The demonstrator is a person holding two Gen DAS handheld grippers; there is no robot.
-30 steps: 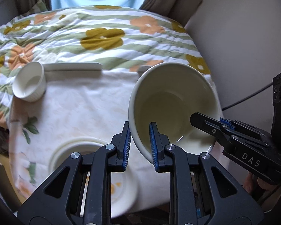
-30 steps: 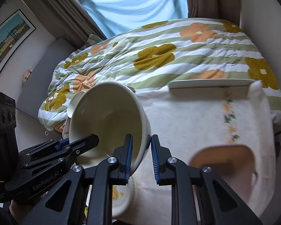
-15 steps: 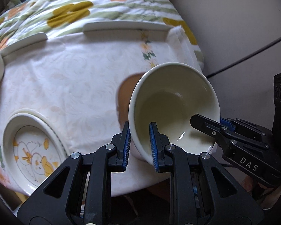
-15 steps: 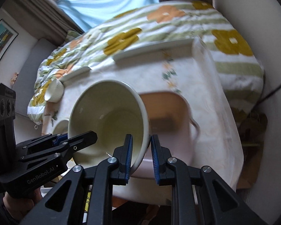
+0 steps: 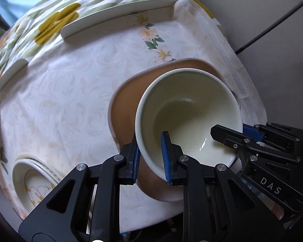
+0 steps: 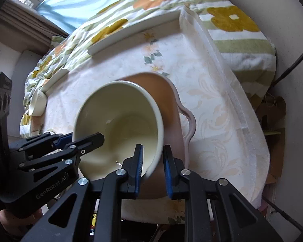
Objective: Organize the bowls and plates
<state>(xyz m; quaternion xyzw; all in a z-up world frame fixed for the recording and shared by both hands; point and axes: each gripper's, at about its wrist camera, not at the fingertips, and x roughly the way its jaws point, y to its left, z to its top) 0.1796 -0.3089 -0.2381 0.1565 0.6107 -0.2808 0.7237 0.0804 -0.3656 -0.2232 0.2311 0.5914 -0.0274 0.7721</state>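
A cream bowl hangs tilted over a brown plate with a pink scalloped rim near the table's right end. My left gripper is shut on the bowl's near-left rim, one pad inside and one outside. My right gripper is shut on the opposite rim of the same bowl. The right wrist view shows the brown plate under and behind the bowl. Whether the bowl's base touches the plate is hidden.
A stack of patterned plates sits at the table's near left. A small white cup lies at the far left. Two flat white dishes line the back edge, against a floral quilt. A dark cable runs along the right wall.
Both grippers have carried the bowl rightward and down, from above the patterned plates to above the brown plate. Both grips on the rim are unchanged.
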